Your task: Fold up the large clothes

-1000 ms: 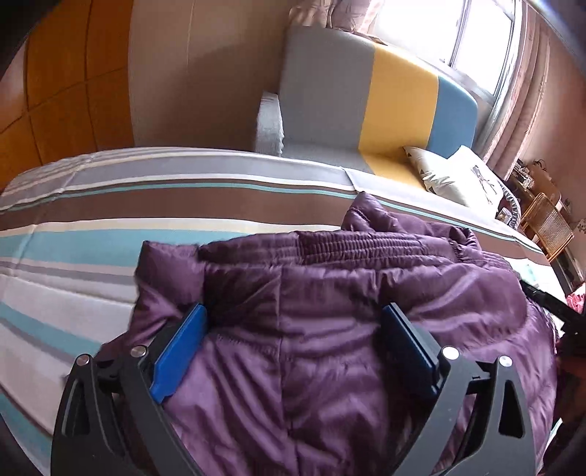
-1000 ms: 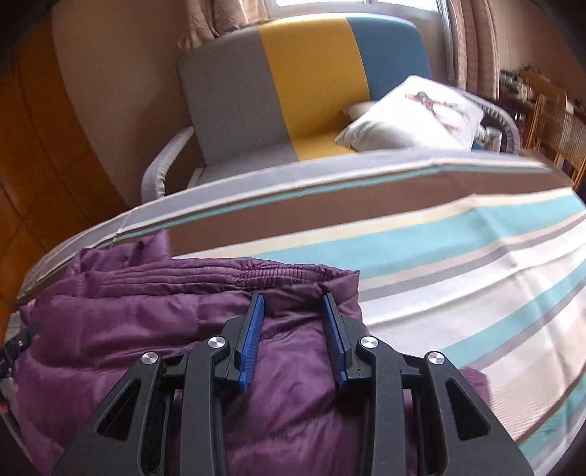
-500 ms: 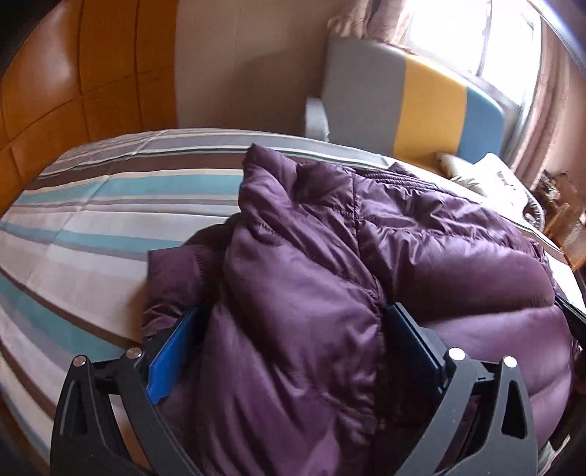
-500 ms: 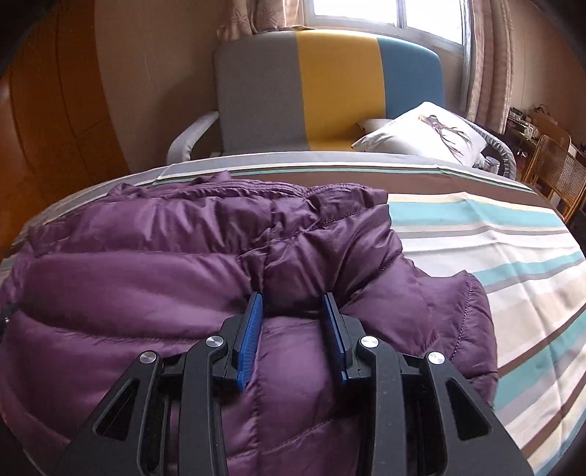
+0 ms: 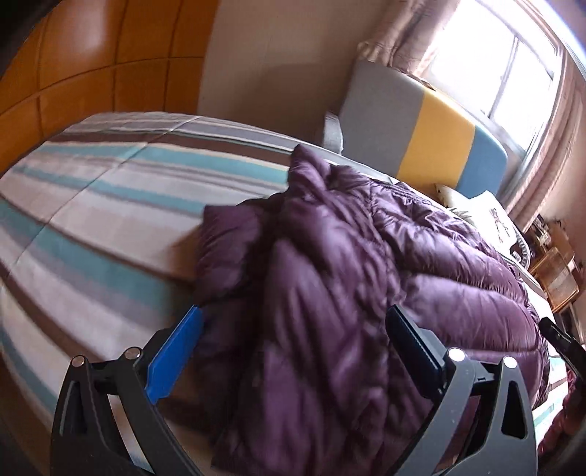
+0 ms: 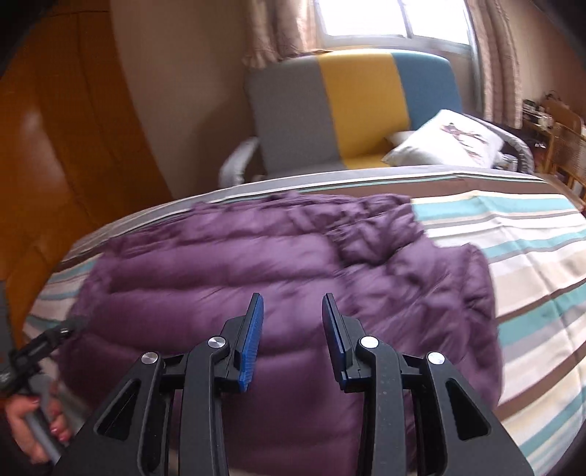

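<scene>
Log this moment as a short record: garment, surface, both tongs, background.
garment: purple puffer jacket, bunched and partly folded over itself
surface: striped bedspread, jacket lying on it
left tongs: spread wide, jacket bulk between the pads; grip unclear
right tongs: pads apart above the jacket, nothing pinched between them
background: grey, yellow and blue armchair beyond the bed, white pillow on it, window behind

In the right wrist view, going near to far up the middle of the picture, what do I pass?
Right gripper → purple down jacket → far edge of the striped bedspread → grey, yellow and blue armchair → window.
</scene>
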Demonstrator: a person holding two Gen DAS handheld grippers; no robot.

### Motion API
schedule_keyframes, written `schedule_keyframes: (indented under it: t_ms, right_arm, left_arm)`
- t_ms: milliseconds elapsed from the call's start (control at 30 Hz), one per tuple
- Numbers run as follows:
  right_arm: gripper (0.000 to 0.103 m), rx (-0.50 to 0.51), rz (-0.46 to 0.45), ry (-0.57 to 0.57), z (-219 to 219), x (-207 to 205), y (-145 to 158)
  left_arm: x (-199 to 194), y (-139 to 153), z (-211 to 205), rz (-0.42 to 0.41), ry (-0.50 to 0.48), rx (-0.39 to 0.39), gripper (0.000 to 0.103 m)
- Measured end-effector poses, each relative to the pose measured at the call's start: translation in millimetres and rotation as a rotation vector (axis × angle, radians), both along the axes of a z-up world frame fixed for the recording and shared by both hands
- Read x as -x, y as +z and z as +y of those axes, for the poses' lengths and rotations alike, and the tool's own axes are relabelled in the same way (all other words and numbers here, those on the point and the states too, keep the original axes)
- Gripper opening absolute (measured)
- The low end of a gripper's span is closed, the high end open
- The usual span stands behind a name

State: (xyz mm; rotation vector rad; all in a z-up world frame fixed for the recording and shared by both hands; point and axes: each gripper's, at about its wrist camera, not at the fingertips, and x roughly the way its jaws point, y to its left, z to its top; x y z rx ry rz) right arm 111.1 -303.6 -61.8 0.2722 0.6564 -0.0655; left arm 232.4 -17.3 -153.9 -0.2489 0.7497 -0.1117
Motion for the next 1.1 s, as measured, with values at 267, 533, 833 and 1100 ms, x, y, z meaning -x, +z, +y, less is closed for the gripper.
schedule_keyframes:
  t_ms: [267,533,833,1100]
  right_arm:
    - [0.033,0.068,0.071,0.059,36.3,-4.8,-25.7]
    - [0.033,0.010,0.014,0.079,49.6,20.2,-2.0]
    - [0.006,0.002,0.038,0.128,69.3,18.9,-0.9]
    - [0.000,-0.001,0.089,0.107,68.1,7.9,-14.8]
  left_arm:
    - [16.0,-17.3,14.1,0.054,0.005,0.077,0.096]
    - [22.5,-18.3,11.5,0.059,-0.009,0.140,0.093]
    - [13.9,-11.3,10.4,0.080,0.035,0.166,0.079]
    - [9.6,-17.2,6.3,0.081,0.053,0.136,0.079]
